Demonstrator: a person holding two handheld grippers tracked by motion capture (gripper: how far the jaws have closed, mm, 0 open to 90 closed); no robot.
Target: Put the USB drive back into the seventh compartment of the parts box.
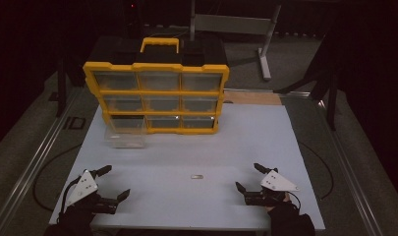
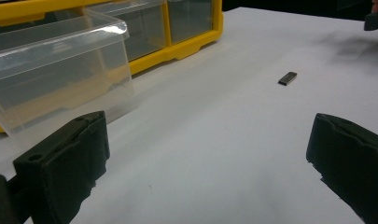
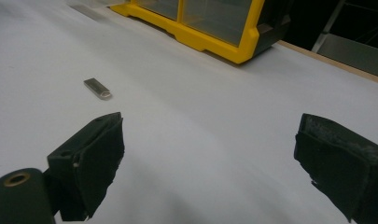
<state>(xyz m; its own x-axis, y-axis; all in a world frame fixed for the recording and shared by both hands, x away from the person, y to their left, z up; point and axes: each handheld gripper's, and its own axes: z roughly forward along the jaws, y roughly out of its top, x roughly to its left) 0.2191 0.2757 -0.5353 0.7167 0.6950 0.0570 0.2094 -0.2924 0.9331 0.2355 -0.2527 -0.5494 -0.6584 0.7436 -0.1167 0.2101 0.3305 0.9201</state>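
Observation:
A small flat metal piece (image 1: pixel 197 176) lies on the white table between my two grippers; it also appears as the metal piece (image 2: pixel 287 78) and the metal piece (image 3: pixel 97 88). A yellow drawer cabinet (image 1: pixel 157 98) with clear drawers stands at the back. One clear drawer (image 1: pixel 126 135) is pulled out at its lower left, seen close as the clear drawer (image 2: pixel 56 65). My left gripper (image 1: pixel 117 182) rests open near the front left. My right gripper (image 1: pixel 247 177) is open at the front right. Nothing is between either pair of jaws.
The white table top (image 1: pixel 186 157) ends in a front edge just ahead of the person's hands. A wooden strip (image 1: pixel 250 97) shows behind the cabinet's right side. A metal stand (image 1: pixel 265 49) is on the floor beyond. Rails run along both table sides.

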